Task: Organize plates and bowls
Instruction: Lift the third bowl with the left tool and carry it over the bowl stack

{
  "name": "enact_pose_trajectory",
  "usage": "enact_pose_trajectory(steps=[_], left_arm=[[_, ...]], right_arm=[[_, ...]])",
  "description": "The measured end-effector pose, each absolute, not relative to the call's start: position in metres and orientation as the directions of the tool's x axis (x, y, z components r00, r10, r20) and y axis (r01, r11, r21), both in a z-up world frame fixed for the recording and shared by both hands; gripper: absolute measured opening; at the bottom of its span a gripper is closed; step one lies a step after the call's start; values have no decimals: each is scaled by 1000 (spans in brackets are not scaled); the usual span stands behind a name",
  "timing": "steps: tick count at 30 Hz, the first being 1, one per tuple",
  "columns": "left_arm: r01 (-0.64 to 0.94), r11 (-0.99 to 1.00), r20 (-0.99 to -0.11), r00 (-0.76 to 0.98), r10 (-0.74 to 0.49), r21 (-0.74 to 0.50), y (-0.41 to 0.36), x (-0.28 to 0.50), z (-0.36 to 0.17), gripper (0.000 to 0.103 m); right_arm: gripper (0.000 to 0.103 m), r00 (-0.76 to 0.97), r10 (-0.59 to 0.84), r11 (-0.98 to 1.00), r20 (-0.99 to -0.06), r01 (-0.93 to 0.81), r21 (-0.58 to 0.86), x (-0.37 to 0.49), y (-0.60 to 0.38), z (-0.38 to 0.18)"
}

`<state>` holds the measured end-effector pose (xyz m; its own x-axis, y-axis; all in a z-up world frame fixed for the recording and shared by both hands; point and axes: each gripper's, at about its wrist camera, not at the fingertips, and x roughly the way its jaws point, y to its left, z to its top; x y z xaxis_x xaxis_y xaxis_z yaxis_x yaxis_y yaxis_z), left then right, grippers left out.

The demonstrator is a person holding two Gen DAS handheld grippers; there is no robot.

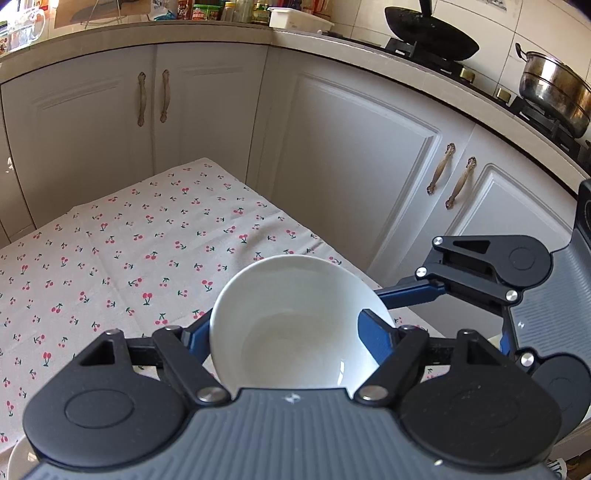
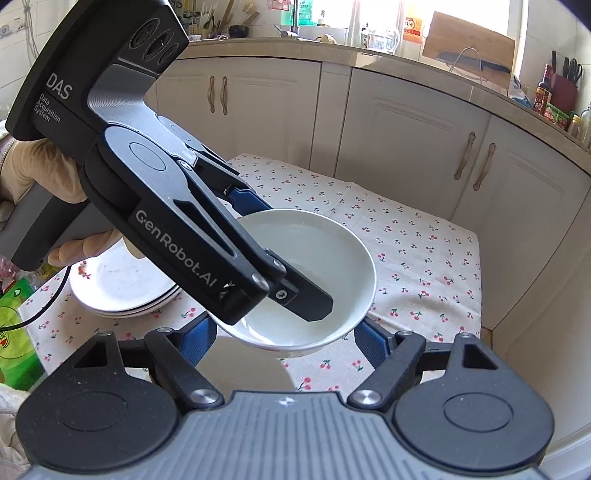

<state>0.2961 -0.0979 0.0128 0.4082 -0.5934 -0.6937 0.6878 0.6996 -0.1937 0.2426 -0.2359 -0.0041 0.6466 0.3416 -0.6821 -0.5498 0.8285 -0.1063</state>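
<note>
A white bowl hangs just above the cherry-print tablecloth. My left gripper is shut on it, with one blue finger outside the left wall and the other over the right rim. In the right wrist view the left gripper comes in from the upper left, held by a gloved hand, one finger reaching inside the bowl. My right gripper clasps the bowl's lower body from the near side, its blue fingers pressed against both flanks. A stack of white plates lies on the cloth to the left.
White cabinet doors with bronze handles close in behind and to the right of the table. Above them are a counter with a black wok and a steel pot. A green packet lies at the table's left edge.
</note>
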Motion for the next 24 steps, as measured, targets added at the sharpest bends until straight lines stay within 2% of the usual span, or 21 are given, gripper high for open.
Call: enact_pose_trajectory(steps=[24], left_arm=[[696, 697, -705, 407, -581, -173, -97, 233, 2, 80]], right_arm=[[85, 636, 348, 828, -689, -553, -92, 178, -232, -20]])
